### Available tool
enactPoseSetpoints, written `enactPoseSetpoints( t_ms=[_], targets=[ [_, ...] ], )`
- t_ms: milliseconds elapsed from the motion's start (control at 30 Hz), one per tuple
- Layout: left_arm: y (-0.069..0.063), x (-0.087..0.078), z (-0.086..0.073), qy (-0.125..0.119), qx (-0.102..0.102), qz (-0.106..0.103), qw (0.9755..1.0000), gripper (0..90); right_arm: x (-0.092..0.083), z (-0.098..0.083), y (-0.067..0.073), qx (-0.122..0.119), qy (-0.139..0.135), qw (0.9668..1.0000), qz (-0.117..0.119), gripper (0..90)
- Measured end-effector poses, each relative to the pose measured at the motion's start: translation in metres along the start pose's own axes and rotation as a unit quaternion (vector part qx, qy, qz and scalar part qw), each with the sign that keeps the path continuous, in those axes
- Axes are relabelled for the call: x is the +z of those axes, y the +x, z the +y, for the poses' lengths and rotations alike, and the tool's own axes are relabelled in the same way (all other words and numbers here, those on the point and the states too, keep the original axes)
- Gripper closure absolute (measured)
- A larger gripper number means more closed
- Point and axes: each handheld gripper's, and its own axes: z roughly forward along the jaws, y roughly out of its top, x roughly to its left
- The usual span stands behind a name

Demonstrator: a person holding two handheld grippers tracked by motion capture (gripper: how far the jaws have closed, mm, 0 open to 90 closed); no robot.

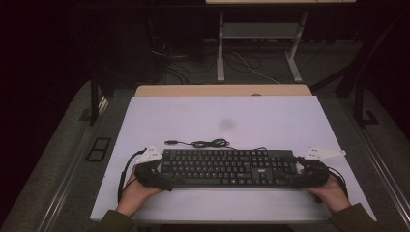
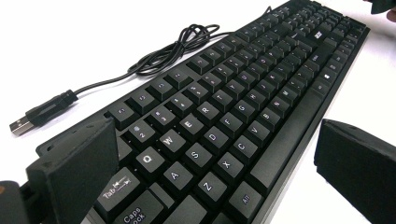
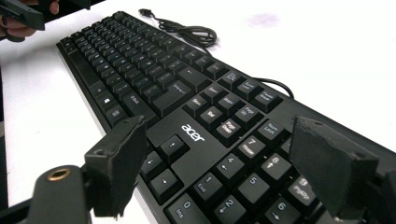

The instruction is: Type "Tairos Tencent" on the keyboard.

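A black Acer keyboard [image 1: 227, 166] lies lengthwise near the front of the white table [image 1: 217, 111]. Its cable [image 1: 208, 143] is bunched just behind it and ends in a loose USB plug [image 2: 21, 125]. My left gripper [image 1: 163, 177] is at the keyboard's left end, open. In the left gripper view one jaw is over the Tab corner of the keyboard [image 2: 224, 107] and the other is off the front edge. My right gripper [image 1: 289, 176] is at the right end, open. In the right gripper view its jaws stand wide above the arrow keys and number pad of the keyboard [image 3: 187, 93].
A faint grey smudge [image 1: 226, 124] marks the table behind the cable. A wooden desk edge [image 1: 222, 90] borders the table's far side. Beyond it are metal legs [image 1: 220, 48] and loose wires on the dark floor.
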Motion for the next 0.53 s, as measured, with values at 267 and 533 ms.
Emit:
enactPoseSetpoints(
  t_ms=[267, 533],
  targets=[
    [0.0004, 0.0013, -0.0001, 0.008, 0.006, -0.002, 0.9999, 0.0, -0.0004, -0.0006, -0.001, 0.001, 0.002, 1.0, -0.002, 19.0],
    [-0.0004, 0.0023, 0.0005, 0.008, 0.007, -0.002, 0.9999, 0.0, -0.0012, -0.0006, -0.0002, -0.001, 0.001, 1.0, -0.003, 19.0]
  ],
)
